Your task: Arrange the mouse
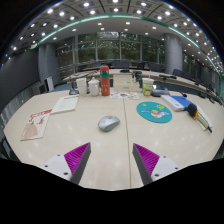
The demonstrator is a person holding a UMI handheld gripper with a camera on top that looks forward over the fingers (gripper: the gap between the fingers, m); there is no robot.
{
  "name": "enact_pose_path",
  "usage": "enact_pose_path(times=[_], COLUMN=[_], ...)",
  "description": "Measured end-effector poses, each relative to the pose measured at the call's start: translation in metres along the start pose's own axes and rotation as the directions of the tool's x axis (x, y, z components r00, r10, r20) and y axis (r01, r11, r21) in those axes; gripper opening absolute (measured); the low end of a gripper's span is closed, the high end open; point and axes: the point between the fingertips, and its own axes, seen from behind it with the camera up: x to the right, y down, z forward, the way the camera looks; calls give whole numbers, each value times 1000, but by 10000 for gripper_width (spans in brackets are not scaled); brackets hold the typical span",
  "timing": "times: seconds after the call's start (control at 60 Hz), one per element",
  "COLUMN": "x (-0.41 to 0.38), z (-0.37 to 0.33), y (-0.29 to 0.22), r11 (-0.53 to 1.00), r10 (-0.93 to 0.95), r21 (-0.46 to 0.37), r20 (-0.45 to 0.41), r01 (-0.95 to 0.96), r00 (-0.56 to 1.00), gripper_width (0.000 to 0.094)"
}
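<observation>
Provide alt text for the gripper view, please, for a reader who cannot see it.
A grey mouse lies on a pale table, ahead of the open gripper and untouched. Beyond it are a round teal mat, a red bottle and papers.

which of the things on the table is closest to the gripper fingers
The grey computer mouse, lying alone on the beige table just ahead of the open gripper. The round teal mat, the red canister and the papers all sit farther off.
</observation>
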Motion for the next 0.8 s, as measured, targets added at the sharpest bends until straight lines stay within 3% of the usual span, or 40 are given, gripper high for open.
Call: enact_pose_path(times=[0.25,0.5,0.6,0.683,0.8], x=[-31,-28,-28,-30,-32], z=[139,203,217,225,225], y=[-30,-49,-52,-56,-56], r11=[999,996,995,995,994], r10=[-4,12,-6,-24,-45], r21=[-46,-92,-103,-102,-103], r20=[-40,-77,-86,-88,-78], r01=[2,-19,-3,15,37], r00=[999,997,996,996,996], gripper_width=[856,809,690,504,456])
